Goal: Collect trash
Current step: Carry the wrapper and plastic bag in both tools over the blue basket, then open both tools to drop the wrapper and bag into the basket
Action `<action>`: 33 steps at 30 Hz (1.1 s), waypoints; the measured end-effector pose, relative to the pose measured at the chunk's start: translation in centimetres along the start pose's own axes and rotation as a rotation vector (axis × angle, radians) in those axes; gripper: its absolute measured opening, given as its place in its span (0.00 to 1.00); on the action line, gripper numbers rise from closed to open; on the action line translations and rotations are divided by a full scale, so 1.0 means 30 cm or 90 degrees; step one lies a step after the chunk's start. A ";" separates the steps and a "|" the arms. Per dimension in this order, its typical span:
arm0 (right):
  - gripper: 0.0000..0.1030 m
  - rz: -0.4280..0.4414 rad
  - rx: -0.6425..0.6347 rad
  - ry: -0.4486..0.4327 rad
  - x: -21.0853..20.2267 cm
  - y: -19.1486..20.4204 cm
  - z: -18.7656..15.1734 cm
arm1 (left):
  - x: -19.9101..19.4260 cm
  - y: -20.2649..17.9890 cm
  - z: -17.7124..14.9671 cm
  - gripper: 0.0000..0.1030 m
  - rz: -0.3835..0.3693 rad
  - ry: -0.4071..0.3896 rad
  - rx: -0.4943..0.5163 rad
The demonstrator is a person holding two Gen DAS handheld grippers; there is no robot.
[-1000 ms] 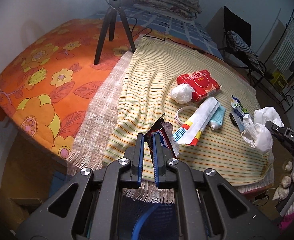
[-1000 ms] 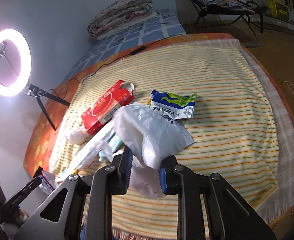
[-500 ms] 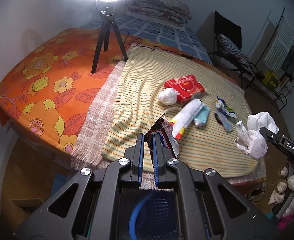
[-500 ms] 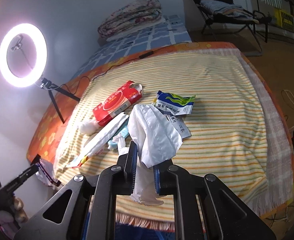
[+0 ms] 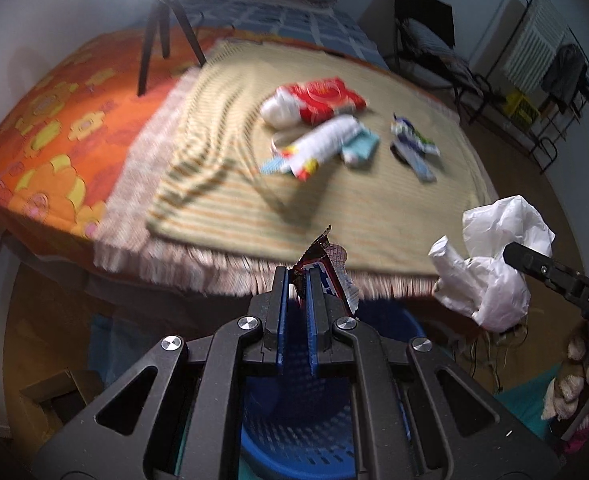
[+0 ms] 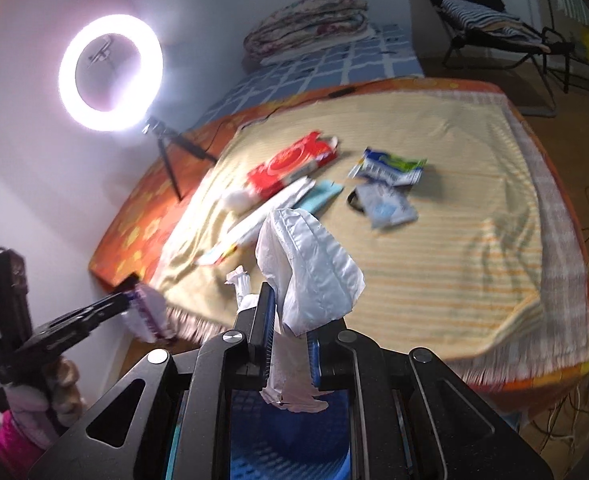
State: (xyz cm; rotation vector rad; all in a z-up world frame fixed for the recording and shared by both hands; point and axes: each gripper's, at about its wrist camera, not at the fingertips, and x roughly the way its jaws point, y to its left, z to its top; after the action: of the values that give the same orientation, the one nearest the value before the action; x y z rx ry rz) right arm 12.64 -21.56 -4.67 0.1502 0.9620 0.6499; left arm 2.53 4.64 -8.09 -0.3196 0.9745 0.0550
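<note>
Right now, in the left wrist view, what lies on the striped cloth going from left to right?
White wad → red packet → teal tube → blue-green sachets.

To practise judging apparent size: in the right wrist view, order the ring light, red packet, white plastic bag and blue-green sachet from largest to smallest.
1. White plastic bag, though nearness to the camera inflates it
2. Ring light
3. Red packet
4. Blue-green sachet
</note>
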 end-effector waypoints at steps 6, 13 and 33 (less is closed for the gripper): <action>0.12 0.008 -0.019 0.055 0.029 0.038 -0.115 | 0.080 -0.024 -0.093 0.06 0.011 0.051 0.025; 0.12 0.012 -0.022 0.119 0.096 0.055 -0.230 | 0.188 -0.017 -0.195 0.06 0.038 0.111 0.041; 0.15 -0.012 -0.019 0.221 0.222 0.067 -0.380 | 0.280 0.001 -0.291 0.06 0.062 0.159 0.058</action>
State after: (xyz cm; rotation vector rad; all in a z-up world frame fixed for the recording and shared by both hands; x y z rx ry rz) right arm 5.27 -17.95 -15.22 0.0002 1.2845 0.6860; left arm 0.23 1.32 -19.51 -0.1966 1.2371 0.0602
